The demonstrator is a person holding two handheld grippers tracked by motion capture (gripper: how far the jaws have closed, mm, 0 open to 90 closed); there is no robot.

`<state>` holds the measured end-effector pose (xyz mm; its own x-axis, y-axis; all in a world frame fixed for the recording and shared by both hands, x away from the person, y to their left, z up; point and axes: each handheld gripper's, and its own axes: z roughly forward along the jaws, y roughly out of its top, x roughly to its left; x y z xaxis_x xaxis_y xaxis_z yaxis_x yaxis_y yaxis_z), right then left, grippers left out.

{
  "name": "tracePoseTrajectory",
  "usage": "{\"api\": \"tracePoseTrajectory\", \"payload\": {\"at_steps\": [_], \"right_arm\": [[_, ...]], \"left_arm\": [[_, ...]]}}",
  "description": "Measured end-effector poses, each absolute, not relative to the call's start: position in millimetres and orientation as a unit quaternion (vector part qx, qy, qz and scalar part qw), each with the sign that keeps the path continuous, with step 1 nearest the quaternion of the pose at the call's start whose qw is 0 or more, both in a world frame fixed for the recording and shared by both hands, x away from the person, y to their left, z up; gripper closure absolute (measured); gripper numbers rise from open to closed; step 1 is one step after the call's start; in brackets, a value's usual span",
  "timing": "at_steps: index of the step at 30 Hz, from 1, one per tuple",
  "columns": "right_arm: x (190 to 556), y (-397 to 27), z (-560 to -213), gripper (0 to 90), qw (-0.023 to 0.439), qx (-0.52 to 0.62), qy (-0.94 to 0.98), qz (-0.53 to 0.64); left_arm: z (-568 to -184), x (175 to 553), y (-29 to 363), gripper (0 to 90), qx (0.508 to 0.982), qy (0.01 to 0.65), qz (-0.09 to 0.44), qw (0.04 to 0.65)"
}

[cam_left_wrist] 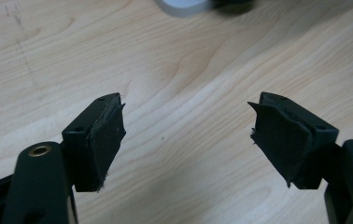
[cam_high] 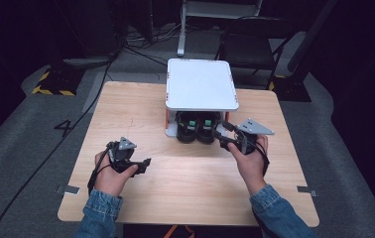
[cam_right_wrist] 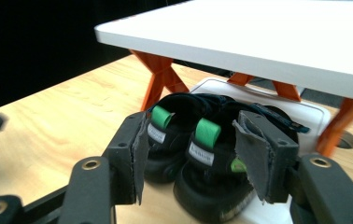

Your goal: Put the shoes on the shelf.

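Right tongs [cam_right_wrist: 188, 158] gape before black green-tabbed sandals [cam_right_wrist: 198, 154].

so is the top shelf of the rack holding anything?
No, the white top shelf is bare; the black shoes sit on the lower level under it.

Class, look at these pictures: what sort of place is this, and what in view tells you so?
Probably a lab or studio set up for recording handling tasks: a lone wooden table on grey carpet, black surroundings, cables on the floor, and hazard-striped tape.
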<state>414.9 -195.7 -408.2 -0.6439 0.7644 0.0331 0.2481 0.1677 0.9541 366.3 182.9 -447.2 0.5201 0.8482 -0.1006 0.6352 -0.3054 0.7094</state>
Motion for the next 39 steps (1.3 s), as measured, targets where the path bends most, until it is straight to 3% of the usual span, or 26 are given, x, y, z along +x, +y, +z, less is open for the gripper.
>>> {"api": "tracePoseTrajectory", "payload": {"at_steps": [8, 11, 18, 22, 31, 39], "right_arm": [[388.3, -226.3, -412.3, 43.2, 0.208, 0.367, 0.741, 0.523], [388.9, -231.8, -418.5, 41.0, 0.185, 0.385, 0.742, 0.516], [385.6, -225.1, -432.3, 42.9, 0.211, 0.400, 0.746, 0.488], [390.9, -218.8, -443.0, 41.6, 0.205, 0.397, 0.762, 0.469], [414.8, -197.5, -469.4, 35.6, 0.187, 0.423, 0.762, 0.454], [438.8, -177.8, -485.2, 32.4, 0.194, 0.431, 0.765, 0.437]], "left_arm": [[-442.6, 367.5, 160.7, 24.8, 0.794, 0.452, 0.147, 0.380], [-446.8, 366.6, 153.6, 22.1, 0.779, 0.452, 0.172, 0.398], [-454.6, 373.7, 136.1, 23.6, 0.783, 0.434, 0.169, 0.412], [-460.5, 380.7, 124.2, 29.9, 0.783, 0.419, 0.184, 0.422], [-481.5, 413.3, 104.5, 30.2, 0.769, 0.448, 0.169, 0.424], [-499.3, 437.9, 79.7, 35.8, 0.783, 0.418, 0.173, 0.426]]}}
